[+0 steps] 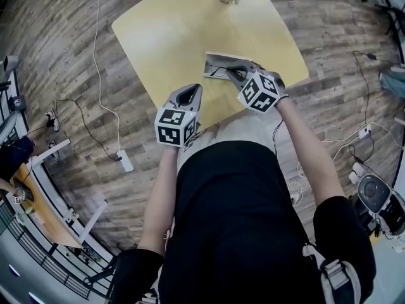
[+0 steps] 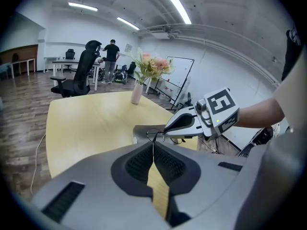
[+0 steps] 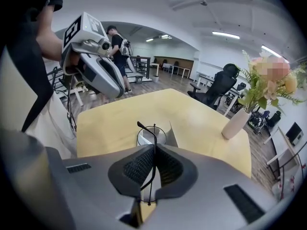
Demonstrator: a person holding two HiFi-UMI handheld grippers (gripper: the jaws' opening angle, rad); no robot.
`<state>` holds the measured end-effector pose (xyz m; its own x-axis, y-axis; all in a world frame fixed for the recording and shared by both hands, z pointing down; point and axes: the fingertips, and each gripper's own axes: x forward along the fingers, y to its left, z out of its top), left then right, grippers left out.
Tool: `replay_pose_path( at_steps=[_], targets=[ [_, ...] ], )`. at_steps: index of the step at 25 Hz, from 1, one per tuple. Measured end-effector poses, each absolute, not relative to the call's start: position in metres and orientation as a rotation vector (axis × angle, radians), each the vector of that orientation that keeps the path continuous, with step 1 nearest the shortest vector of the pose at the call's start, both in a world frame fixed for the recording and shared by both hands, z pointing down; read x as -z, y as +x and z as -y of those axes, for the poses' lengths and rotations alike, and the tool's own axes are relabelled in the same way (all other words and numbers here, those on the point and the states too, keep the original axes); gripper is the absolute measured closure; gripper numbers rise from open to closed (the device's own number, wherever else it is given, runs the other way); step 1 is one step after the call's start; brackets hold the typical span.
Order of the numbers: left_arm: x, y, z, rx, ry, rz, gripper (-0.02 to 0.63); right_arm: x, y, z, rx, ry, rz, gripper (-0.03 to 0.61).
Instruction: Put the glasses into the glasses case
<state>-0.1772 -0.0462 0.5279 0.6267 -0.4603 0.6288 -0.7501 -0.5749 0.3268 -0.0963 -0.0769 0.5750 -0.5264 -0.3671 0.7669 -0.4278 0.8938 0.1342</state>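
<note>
Two grippers work over the near edge of the yellow bench (image 1: 183, 24), where a grey case (image 1: 214, 60) lies with its lid up. The right gripper (image 3: 154, 146) points steeply down at the case, its jaws clenched on the glasses (image 3: 151, 136). A thin black wire of the frame runs up between the pads, but which part of the frame it is cannot be told. The glasses hang from the jaw tips directly over the open case, and no view resolves whether they touch its lining. The steep pitch probably serves to lead with the lens end, so the frame can be laid into the tray rather than dropped. A pinch on the wire also keeps the pads off the lenses. The left gripper (image 2: 153, 146) has its jaws closed together on nothing, with only bench surface showing through the gap below the pads. It sits beside the case, apart from it. It is likely parked there to leave the right side a free path, and to be at hand for steadying the case or folding the lid. The glasses have a slim black wire rim, round clear lenses and slender temples, with one curved temple tip standing up past the jaws. The frame looks light and easily bent, so it calls for a gentle release.
</note>
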Motion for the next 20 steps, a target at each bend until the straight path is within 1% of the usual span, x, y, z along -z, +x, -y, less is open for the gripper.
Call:
replay_pose_path(
  at_steps=[12, 20],
  targets=[
    [-0.538, -0.197, 0.045, -0.689, 2.24, 0.936, 0.591, -0.616, -0.106, 0.095, 0.027, 0.476, 2.081, 0.55],
    [-0.542, -0.195, 0.048, -0.699, 2.243, 0.919, 0.591, -0.631, -0.103, 0.103, 0.061, 0.48, 2.054, 0.549]
  ],
)
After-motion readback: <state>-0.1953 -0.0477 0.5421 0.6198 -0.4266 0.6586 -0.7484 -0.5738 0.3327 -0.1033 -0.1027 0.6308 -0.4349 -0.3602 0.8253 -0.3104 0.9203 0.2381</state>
